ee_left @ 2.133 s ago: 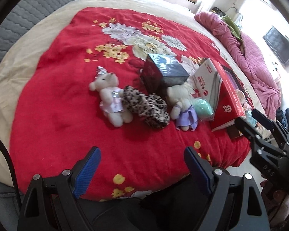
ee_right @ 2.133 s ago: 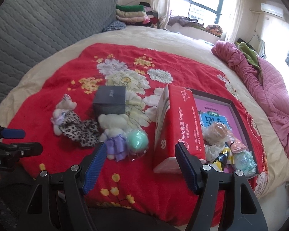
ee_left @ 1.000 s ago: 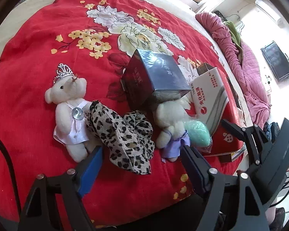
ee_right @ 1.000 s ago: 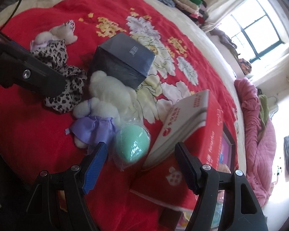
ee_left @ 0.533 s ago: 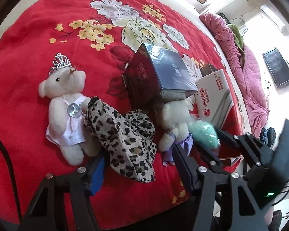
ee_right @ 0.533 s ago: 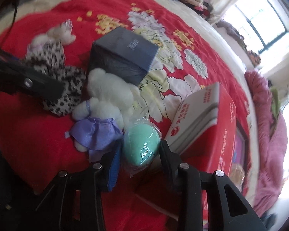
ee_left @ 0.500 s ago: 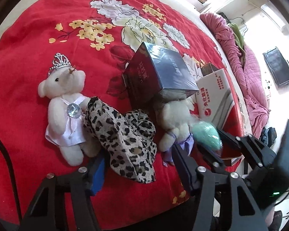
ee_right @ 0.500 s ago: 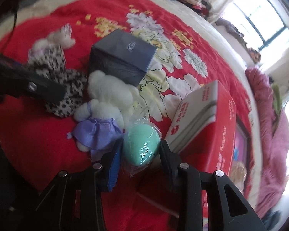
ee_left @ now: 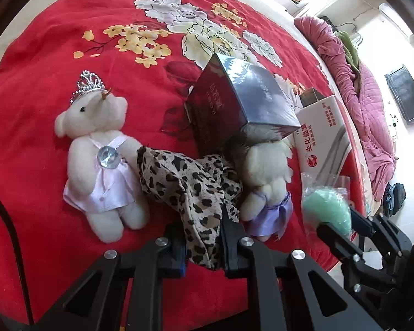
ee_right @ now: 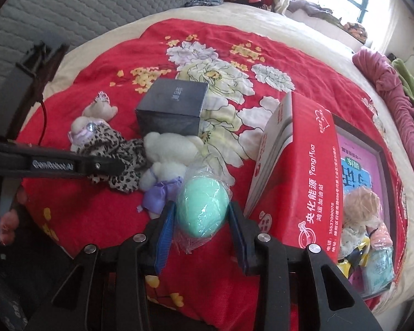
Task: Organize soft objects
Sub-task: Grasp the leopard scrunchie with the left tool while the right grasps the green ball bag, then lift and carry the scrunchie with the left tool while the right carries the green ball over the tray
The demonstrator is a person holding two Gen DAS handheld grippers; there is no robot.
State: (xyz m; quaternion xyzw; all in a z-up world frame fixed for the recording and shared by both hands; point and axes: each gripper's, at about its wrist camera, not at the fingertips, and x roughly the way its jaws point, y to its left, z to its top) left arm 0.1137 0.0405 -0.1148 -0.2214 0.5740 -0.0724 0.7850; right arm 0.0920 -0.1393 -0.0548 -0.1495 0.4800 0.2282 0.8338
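The left tongs (ee_left: 202, 244) are pinched on the leopard cloth (ee_left: 190, 182), which lies on the bed beside two bears. The right tongs (ee_right: 201, 230) are clamped on the bagged green sponge (ee_right: 202, 209). Lifting the cloth could drag the purple-skirted bear (ee_left: 267, 182) — its folds touch it.

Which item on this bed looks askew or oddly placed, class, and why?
The dark box stands out: in the left wrist view it sits tilted on one edge, its near corner propped on the head of the purple-skirted bear, hiding the face. The red carton also stands on its side rather than flat.
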